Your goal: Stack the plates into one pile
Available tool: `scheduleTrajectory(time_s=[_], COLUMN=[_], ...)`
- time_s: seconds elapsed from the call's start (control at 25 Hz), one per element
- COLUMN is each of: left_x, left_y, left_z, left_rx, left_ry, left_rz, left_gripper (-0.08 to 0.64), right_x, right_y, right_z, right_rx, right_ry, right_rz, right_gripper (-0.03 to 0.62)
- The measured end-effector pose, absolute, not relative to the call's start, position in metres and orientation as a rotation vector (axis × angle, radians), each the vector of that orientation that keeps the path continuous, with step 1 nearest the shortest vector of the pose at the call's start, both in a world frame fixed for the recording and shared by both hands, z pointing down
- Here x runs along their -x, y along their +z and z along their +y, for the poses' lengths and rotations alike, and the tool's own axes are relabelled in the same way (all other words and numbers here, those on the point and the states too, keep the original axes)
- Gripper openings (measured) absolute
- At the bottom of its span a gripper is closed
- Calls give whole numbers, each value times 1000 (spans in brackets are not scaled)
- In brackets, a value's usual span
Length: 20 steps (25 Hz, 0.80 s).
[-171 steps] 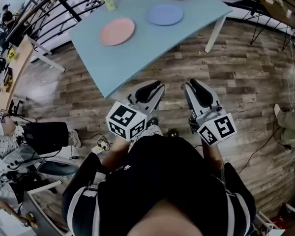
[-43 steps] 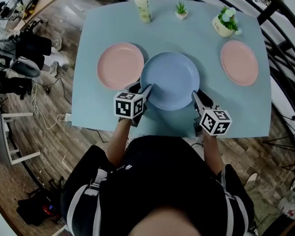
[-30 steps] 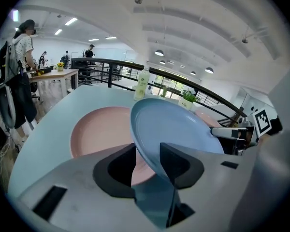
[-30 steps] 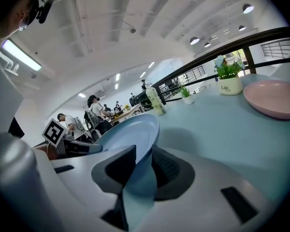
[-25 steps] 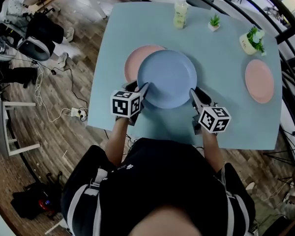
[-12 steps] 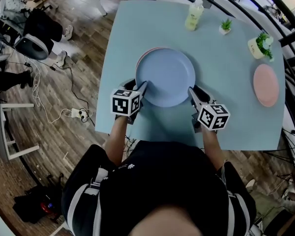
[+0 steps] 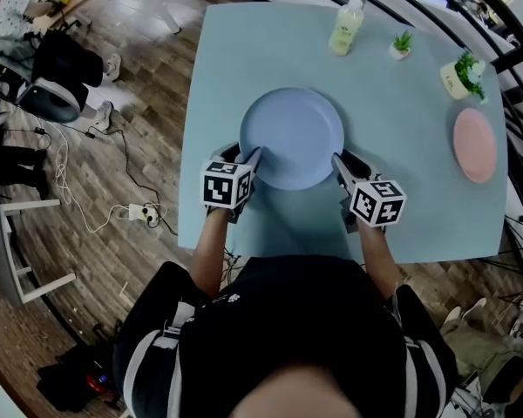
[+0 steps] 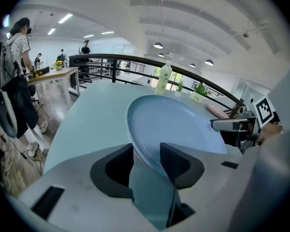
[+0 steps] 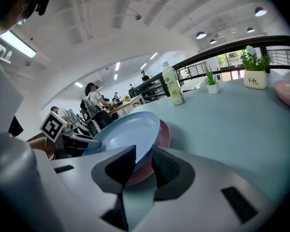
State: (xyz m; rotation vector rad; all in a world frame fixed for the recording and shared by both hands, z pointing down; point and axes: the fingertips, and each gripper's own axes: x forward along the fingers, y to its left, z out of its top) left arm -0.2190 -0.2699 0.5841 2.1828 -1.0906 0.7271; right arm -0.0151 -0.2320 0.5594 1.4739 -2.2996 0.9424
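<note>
Left gripper (image 8: 146, 149): I have its dark, moulded jaws clamped on the left rim of the blue plate (image 7: 292, 138); the thin edge runs between the pads.
Right gripper (image 9: 144, 151): its jaws are closed on the same plate's right rim, with one textured pad under the lip.
Blue plate: round, smooth and shallow with a raised rim. I hold it between both grippers, slightly tilted, directly over a pink plate (image 9: 163, 132).
Pink plate: same round shape. Only a crescent of its rim shows past the blue one in the right gripper view, and the head view has it covered. I cannot tell whether the two touch.
Second pink plate (image 7: 475, 144): lies flat at the table's right side, well apart from the pair.
Table (image 7: 227, 77): pale blue, smooth, flat top.
Bottle (image 7: 346, 26): yellowish, white cap, upright at the far edge.
Plants (image 7: 466, 75): two small pots beside the bottle, the larger pot white.
</note>
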Motion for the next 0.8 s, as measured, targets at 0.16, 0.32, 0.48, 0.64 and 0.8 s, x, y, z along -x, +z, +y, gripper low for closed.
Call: scheduleTrajectory(time_s=[0.16,0.32,0.48,0.64,0.8], left_x=[216,215,216,215,213], left_y=[594,597,601,600,601], left_z=[-276,-277,-277,-280,-281], left_rx=[-2183,-2192,-2200,-2215,-2222], left_ry=[753,779,779,784,774], left_rz=[-1075,-1068,-1067,-1086,-1096], left_gripper=[163,167,170,181,181], right_x=[13,12,13,12,9], right_y=[571,576,579,582,580], right_z=[-238,-238,-238,-236,-236], right_rx=[-1481,-1488,-1500,-1502,-1522], right_ry=[950,944,928,909,901], right_rz=[-2274,-2255,-2225,-2204,-2210], right_gripper=[104,104,104,113,115])
